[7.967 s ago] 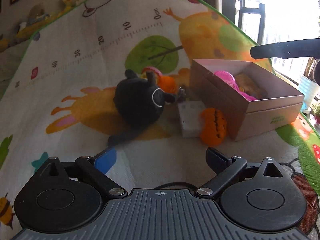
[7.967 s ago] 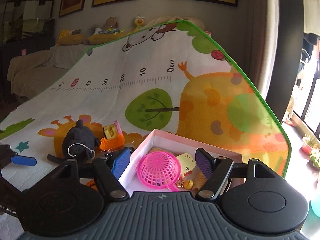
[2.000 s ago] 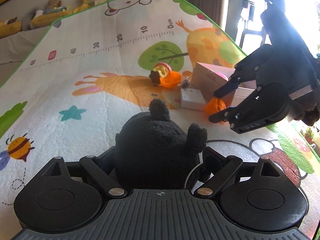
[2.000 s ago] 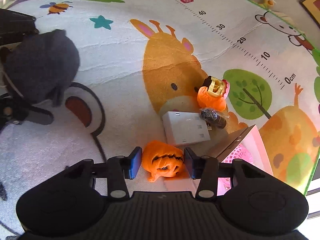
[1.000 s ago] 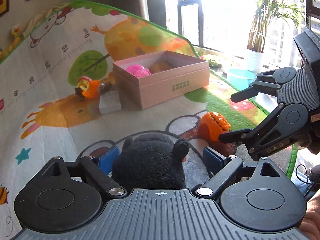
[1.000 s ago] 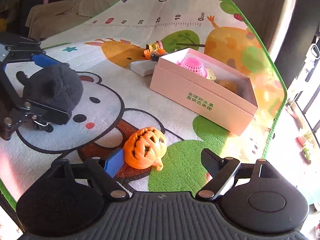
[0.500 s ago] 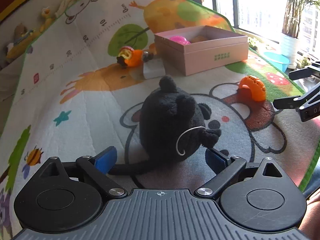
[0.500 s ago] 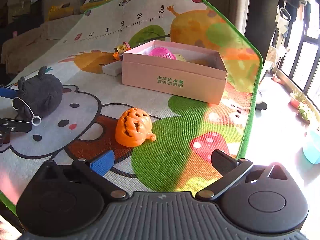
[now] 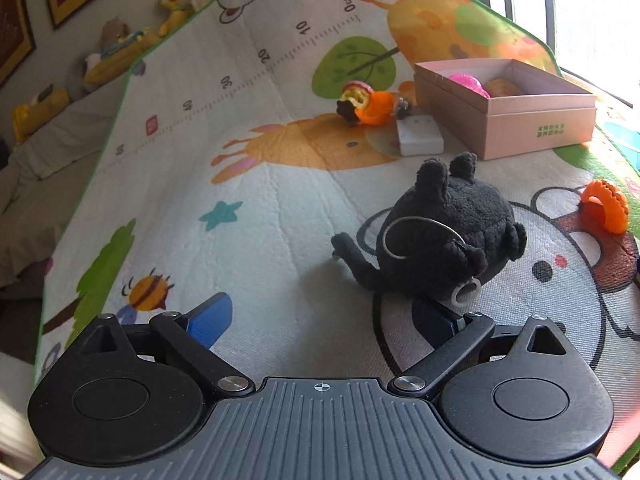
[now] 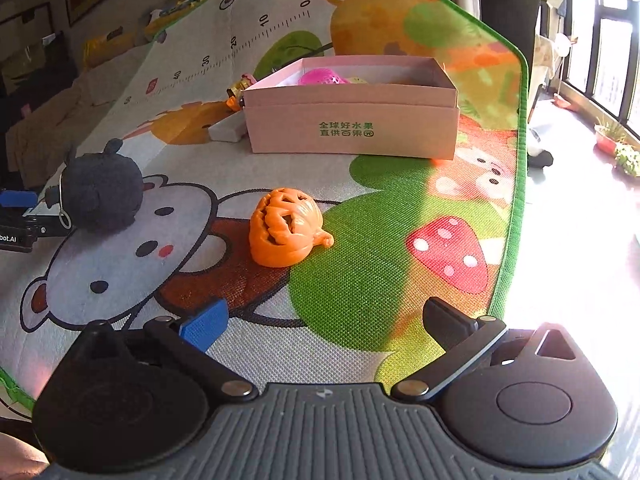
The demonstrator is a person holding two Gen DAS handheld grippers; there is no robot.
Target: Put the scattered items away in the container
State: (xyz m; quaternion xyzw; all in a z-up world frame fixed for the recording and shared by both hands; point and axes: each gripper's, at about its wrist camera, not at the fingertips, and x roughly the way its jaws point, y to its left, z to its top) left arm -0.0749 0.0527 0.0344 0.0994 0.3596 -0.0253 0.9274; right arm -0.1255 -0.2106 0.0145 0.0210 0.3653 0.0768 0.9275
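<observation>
Both grippers are seen hovering low over the play mat [image 10: 400,240], and nothing is gripped by either one. The left gripper [image 9: 324,322] is spread wide, with the black plush toy [image 9: 448,232] sat on the mat just past its right finger, not between the pads; a thin metal ring loop is hooked on the plush. The right gripper [image 10: 324,320] is also spread wide and empty, and the orange pumpkin toy [image 10: 286,226] is lying on the mat a bit beyond it, roughly centred ahead, tipped on its side over the cartoon bear print. In the right wrist view the plush is found at the near left, right next to the blue-padded tip of the other gripper. The pink cardboard box [image 10: 352,128] is parked farther back on the mat, open-topped, with green lettering on its front wall; a pink mesh ball [image 10: 322,77] and a couple of yellowish bits are already in it, hard to make out. Just left of the box, a white flat box [image 9: 420,136] and a small orange figure toy [image 9: 366,102] are still out on the mat, close together. A sofa with stuffed toys is visible at the far left.
</observation>
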